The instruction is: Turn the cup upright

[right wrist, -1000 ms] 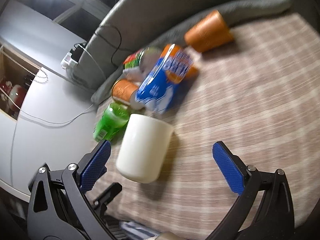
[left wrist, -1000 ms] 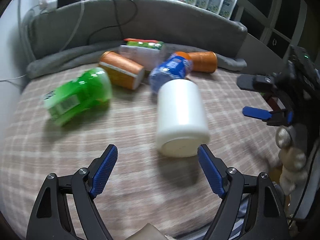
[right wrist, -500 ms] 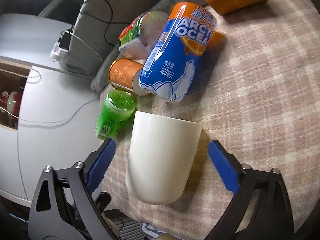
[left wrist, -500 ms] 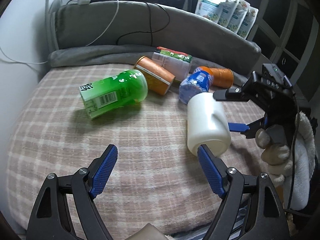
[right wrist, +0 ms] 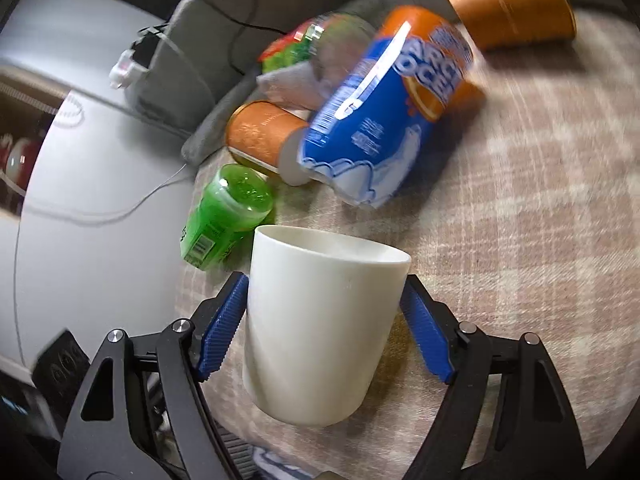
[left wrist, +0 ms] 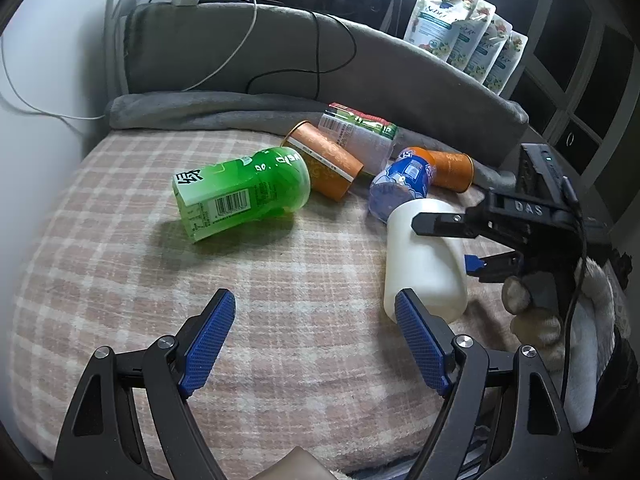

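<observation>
A plain white cup (left wrist: 424,256) lies on its side on the checked blanket (left wrist: 280,280). In the right wrist view the white cup (right wrist: 320,328) sits between my right gripper's (right wrist: 324,328) blue pads, which press on both its sides; its open rim points away from the camera. In the left wrist view my right gripper (left wrist: 456,240) reaches in from the right, its fingers straddling the cup. My left gripper (left wrist: 316,340) is open and empty, hovering just left of the cup's base.
Behind the cup lie a green bottle (left wrist: 244,196), two orange cups (left wrist: 324,166) (left wrist: 450,170), a blue and orange bottle (left wrist: 402,184) and a clear bottle (left wrist: 360,136). A grey cushion (left wrist: 320,64) with cables backs the blanket. Refill pouches (left wrist: 460,28) stand behind it.
My right gripper moved in around the white cup and closed on its sides. My left gripper drew back to the left, so the cup now sits at its right finger.
</observation>
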A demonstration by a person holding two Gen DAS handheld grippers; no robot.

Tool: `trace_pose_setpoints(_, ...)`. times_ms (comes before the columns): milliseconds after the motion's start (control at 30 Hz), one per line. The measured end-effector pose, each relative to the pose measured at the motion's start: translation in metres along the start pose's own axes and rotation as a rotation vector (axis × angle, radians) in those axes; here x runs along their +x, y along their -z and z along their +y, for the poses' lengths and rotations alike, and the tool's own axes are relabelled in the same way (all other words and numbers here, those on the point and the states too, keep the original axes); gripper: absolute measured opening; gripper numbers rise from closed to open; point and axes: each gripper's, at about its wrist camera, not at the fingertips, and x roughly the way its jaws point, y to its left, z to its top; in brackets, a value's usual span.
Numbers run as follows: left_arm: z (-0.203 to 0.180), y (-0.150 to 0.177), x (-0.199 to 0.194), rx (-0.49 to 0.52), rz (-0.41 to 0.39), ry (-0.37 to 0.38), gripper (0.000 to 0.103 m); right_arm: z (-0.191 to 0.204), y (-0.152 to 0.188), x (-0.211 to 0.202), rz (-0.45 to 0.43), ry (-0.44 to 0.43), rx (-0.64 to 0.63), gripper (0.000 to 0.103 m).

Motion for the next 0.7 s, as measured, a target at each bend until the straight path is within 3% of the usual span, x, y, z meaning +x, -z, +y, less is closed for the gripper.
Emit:
trace_pose_setpoints(167, -0.002, 0.0, 0.001, 0.001, 0.001, 0.005, 0.082, 0.009, 0.005, -0.016, -0.088, 0.071, -0.129, 0.08)
trace_pose_setpoints(467, -0.006, -0.001, 0.003, -0.002, 0.004, 0.012, 0.082, 0.037, 0.018, -0.028, -0.256, 0.273, -0.411, 0.08)
trace_pose_setpoints(700, -0.006, -0.001, 0.003, -0.004, 0.002, 0.014, 0.082, 0.048, 0.028, -0.023, -0.319, 0.324, -0.502, 0.08)
